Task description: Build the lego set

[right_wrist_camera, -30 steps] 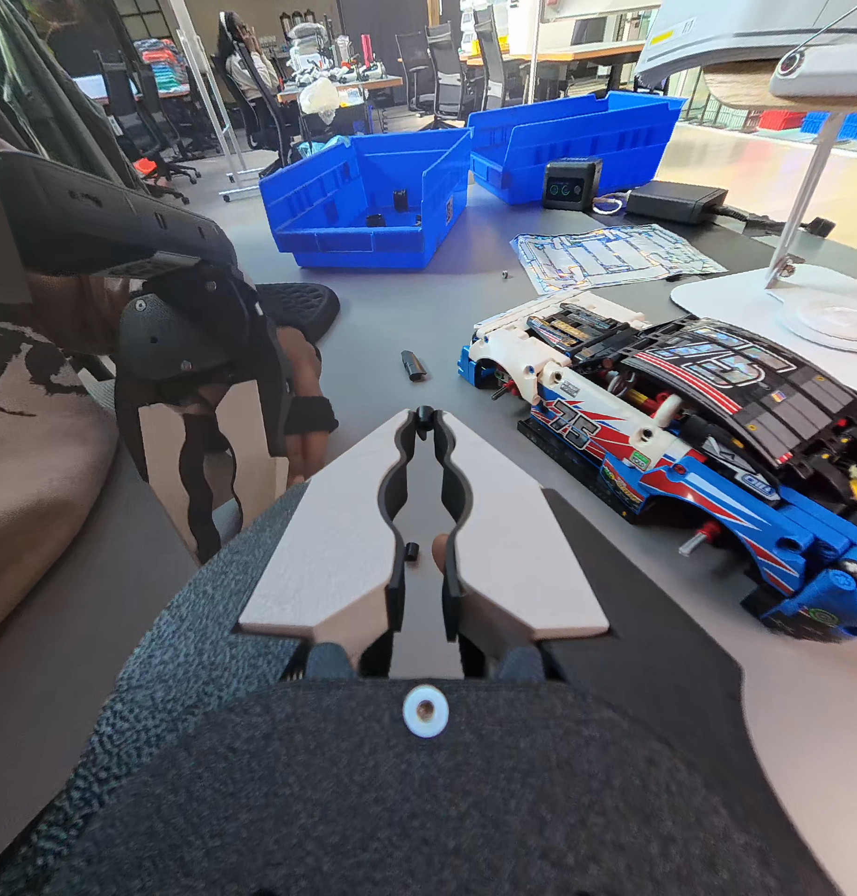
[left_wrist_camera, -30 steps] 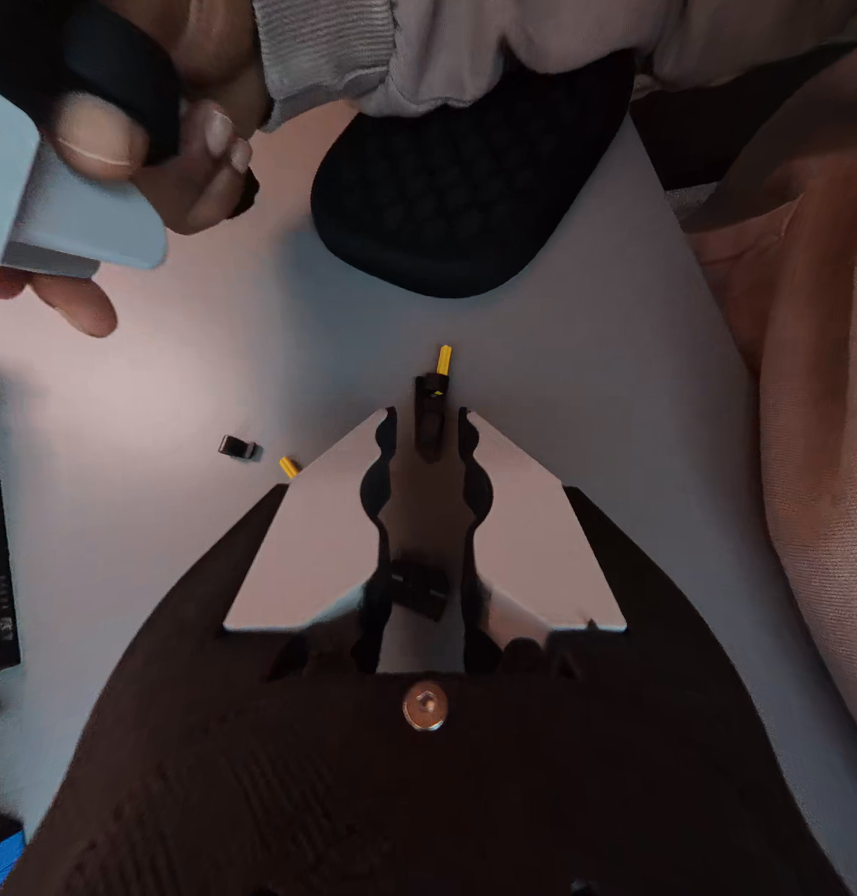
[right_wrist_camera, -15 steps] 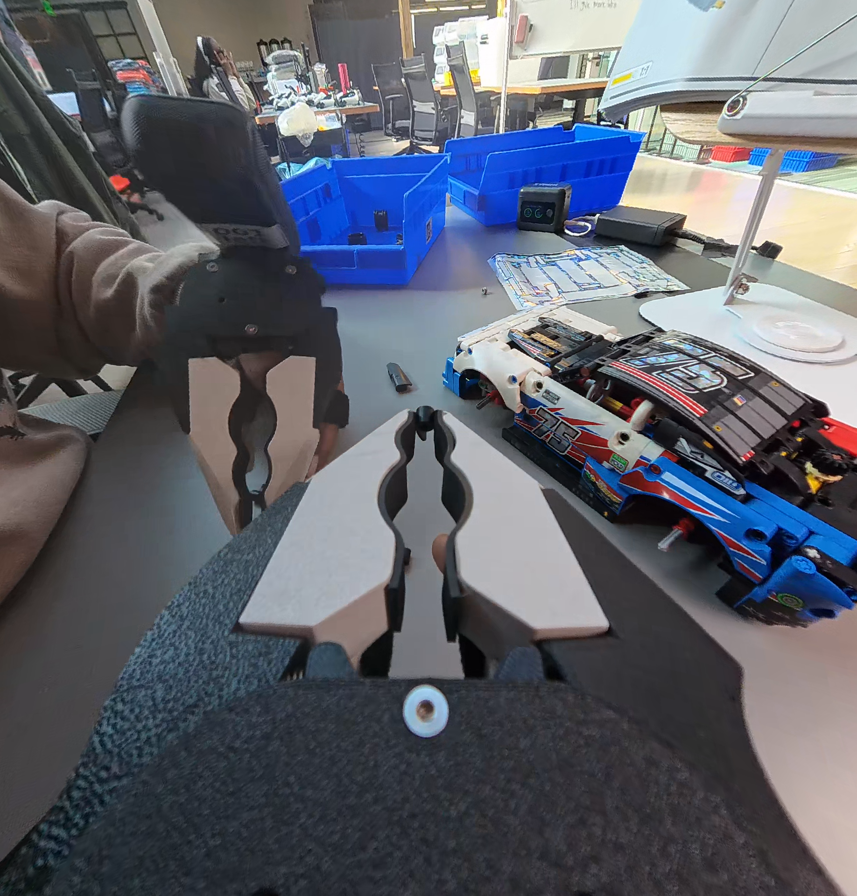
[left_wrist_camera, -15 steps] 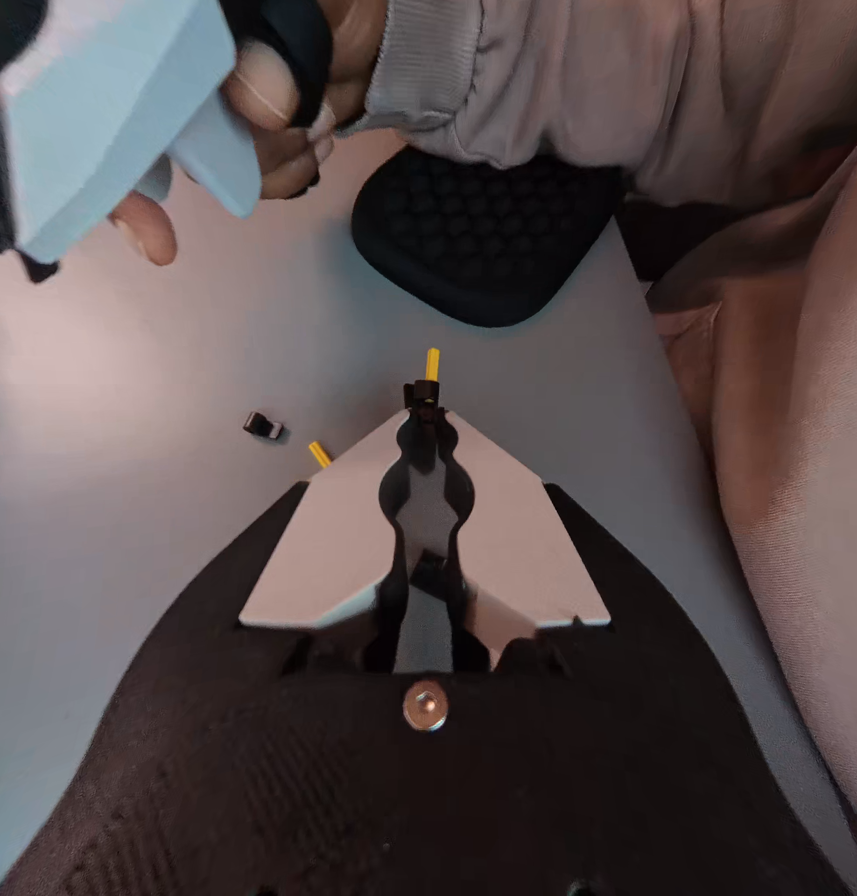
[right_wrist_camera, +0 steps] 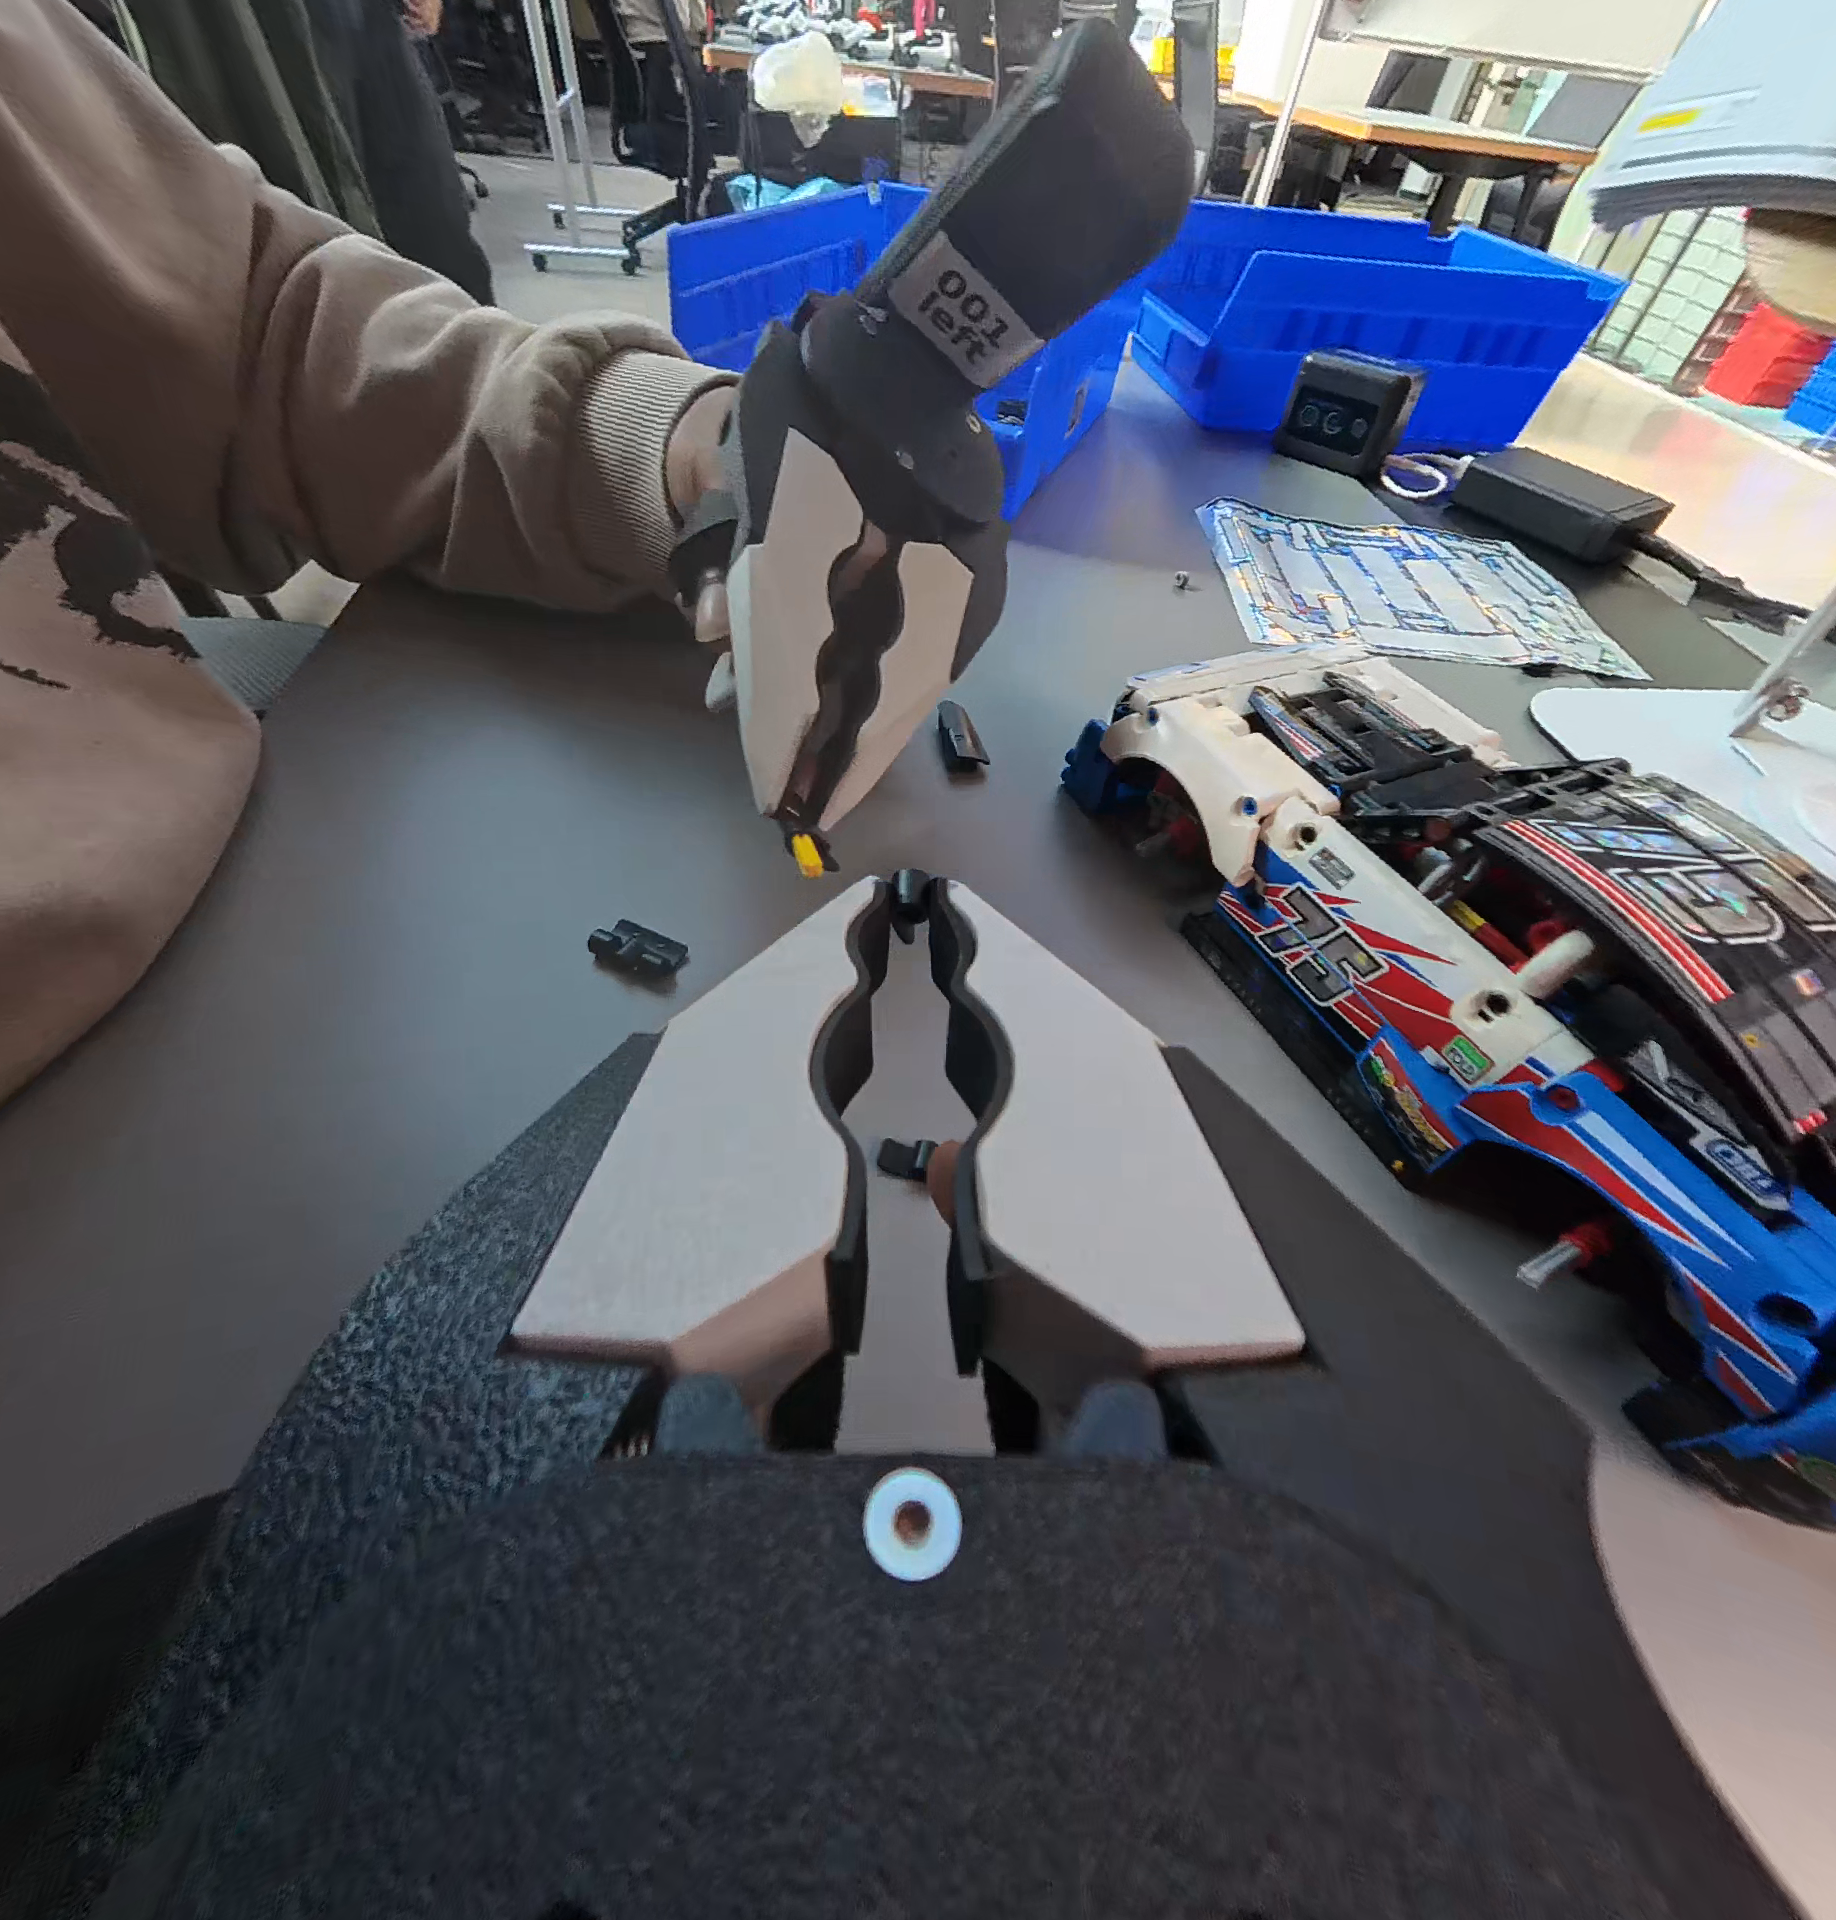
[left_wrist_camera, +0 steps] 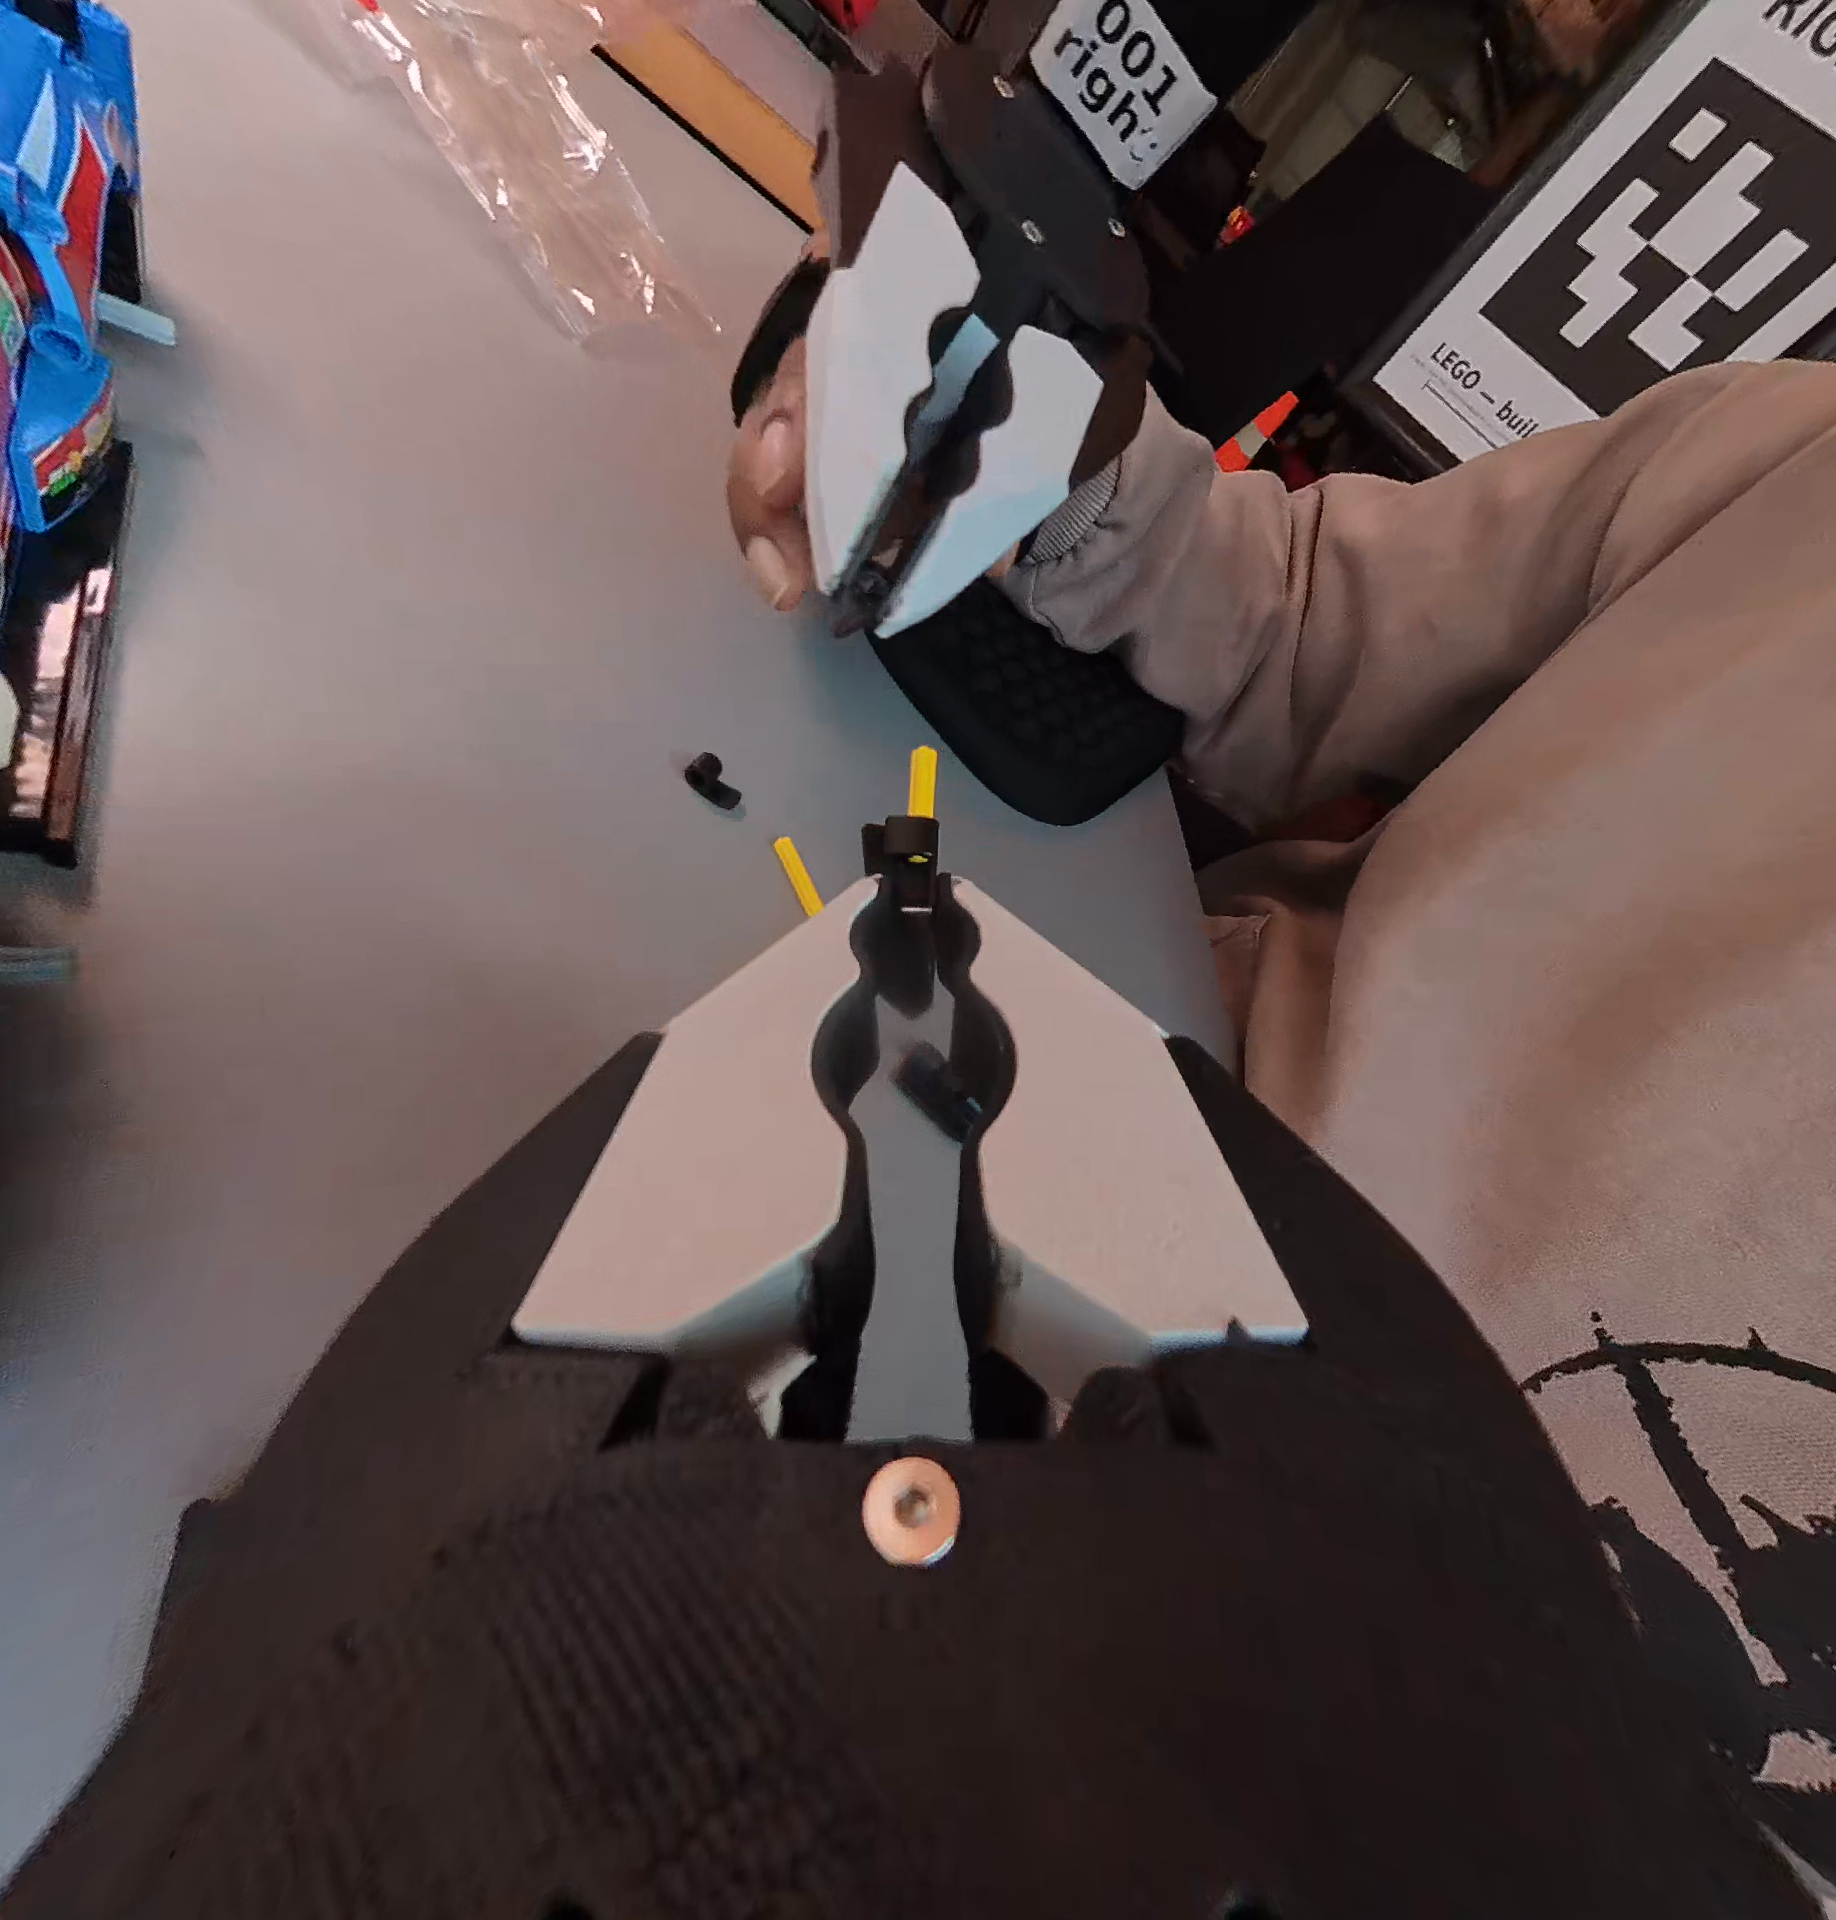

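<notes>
Blue, white and red lego car (right_wrist_camera: 1496,997) with black roof; yellow axle (left_wrist_camera: 795,875).

Two grippers (right_wrist_camera: 805,821) (right_wrist_camera: 911,894), one car (right_wrist_camera: 1496,977), two blue bins (right_wrist_camera: 852,270) behind the car, one instruction sheet (right_wrist_camera: 1402,592), two yellow pins (left_wrist_camera: 922,779) (left_wrist_camera: 795,875), three loose black pieces (right_wrist_camera: 639,948) by the car.

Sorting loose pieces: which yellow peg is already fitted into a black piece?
The yellow peg in the left gripper, poking from its black piece; the other yellow peg lies bare.
</notes>
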### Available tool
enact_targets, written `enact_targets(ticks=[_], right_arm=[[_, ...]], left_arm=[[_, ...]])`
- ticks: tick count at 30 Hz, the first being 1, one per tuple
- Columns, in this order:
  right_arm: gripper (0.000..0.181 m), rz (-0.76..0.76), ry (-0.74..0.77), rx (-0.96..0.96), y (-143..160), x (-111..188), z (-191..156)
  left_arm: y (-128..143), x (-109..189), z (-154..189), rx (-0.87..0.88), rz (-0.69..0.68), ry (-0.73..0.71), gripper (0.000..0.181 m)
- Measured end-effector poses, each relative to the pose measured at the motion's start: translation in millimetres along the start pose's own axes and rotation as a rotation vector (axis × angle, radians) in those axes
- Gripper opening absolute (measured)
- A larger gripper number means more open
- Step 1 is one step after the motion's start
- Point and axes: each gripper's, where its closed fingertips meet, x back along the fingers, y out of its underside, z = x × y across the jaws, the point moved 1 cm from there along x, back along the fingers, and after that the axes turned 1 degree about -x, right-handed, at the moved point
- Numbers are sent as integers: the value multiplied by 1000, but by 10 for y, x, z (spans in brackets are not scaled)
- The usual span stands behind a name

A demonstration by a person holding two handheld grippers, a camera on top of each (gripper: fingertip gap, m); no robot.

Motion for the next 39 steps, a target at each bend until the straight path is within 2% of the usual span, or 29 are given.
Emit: enact_targets(ticks=[8, 25, 32, 39], right_arm=[[4, -62, -53, 157, 87, -9, -155], [5, -156, -178, 222, 255, -164, -449], [4, -215, -165, 283, 339, -198, -470], [5, -288, -82, 447, 431, -236, -428]], left_arm=[[78, 1, -76, 60, -42, -26, 4], [219, -146, 97, 87, -119, 76, 5], [293, -162, 52, 123, -152, 55, 4], [320, -163, -45, 210, -142, 31, 4]])
